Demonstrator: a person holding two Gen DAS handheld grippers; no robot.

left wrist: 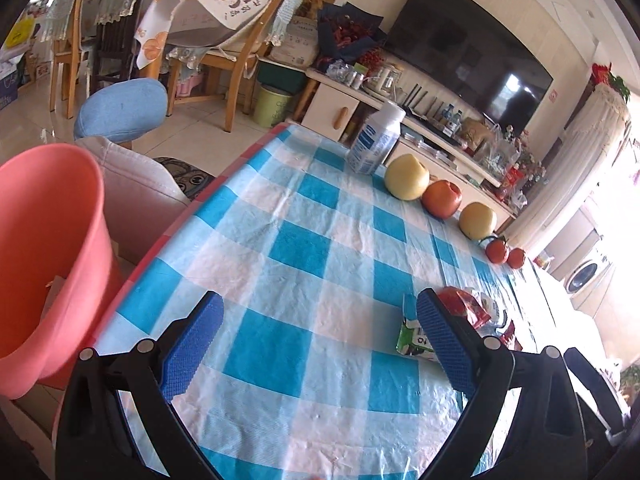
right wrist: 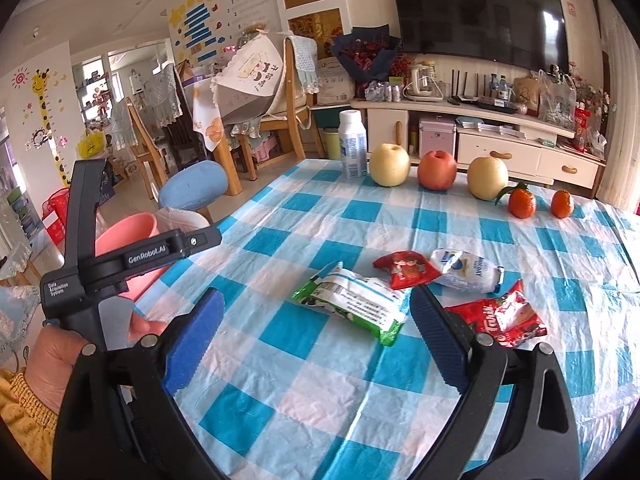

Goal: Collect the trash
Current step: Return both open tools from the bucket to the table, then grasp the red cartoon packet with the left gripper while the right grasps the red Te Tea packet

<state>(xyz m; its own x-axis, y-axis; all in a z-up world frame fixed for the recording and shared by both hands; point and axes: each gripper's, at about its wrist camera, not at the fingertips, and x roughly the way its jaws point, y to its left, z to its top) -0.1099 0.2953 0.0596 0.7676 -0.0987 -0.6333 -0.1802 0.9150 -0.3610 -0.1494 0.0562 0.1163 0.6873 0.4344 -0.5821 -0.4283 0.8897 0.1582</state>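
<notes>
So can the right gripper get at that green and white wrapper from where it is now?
Probably yes. The right gripper is open, and the green and white wrapper lies flat on the tablecloth just ahead of its fingertips with nothing between.

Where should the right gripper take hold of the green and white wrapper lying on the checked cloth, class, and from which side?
Probably across the middle of the green and white wrapper, coming down from above. It lies flat and puffed, slanting across the checked tablecloth, so its narrow width suits the open right gripper. The red wrapper lies close by its far end, so keep clear of that end.
</notes>
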